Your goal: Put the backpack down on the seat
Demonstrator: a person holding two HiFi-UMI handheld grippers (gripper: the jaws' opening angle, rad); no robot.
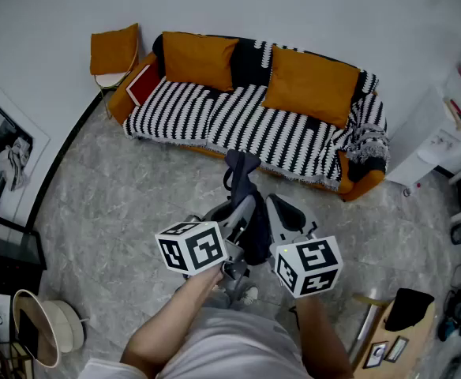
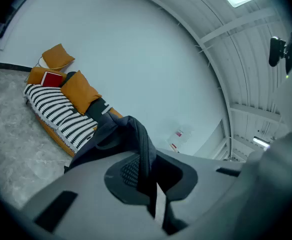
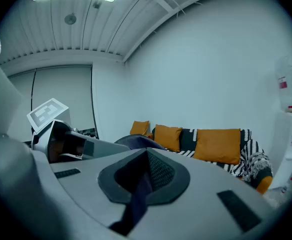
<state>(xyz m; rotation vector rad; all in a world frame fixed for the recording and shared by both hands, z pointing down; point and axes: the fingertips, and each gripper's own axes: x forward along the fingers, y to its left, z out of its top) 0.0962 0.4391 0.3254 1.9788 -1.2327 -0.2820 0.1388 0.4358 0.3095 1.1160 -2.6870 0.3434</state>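
A dark navy backpack (image 1: pixel 245 202) hangs above the grey floor in front of the sofa (image 1: pixel 238 117), whose seat wears a black-and-white striped cover under orange cushions. Both grippers hold the backpack up by its straps. My left gripper (image 1: pixel 237 226) is shut on one strap (image 2: pixel 147 160), and the bag's body (image 2: pixel 112 133) hangs past the jaws. My right gripper (image 1: pixel 279 215) is shut on another strap (image 3: pixel 138 191), with the top of the backpack (image 3: pixel 136 141) just beyond. The sofa seat (image 2: pixel 56 113) lies ahead of the bag.
A red book (image 1: pixel 143 84) lies at the sofa's left end beside a side seat with an orange cushion (image 1: pixel 114 49). White furniture (image 1: pixel 440 144) stands at the right. A wooden table (image 1: pixel 400 326) is at lower right, a hat (image 1: pixel 50 328) at lower left.
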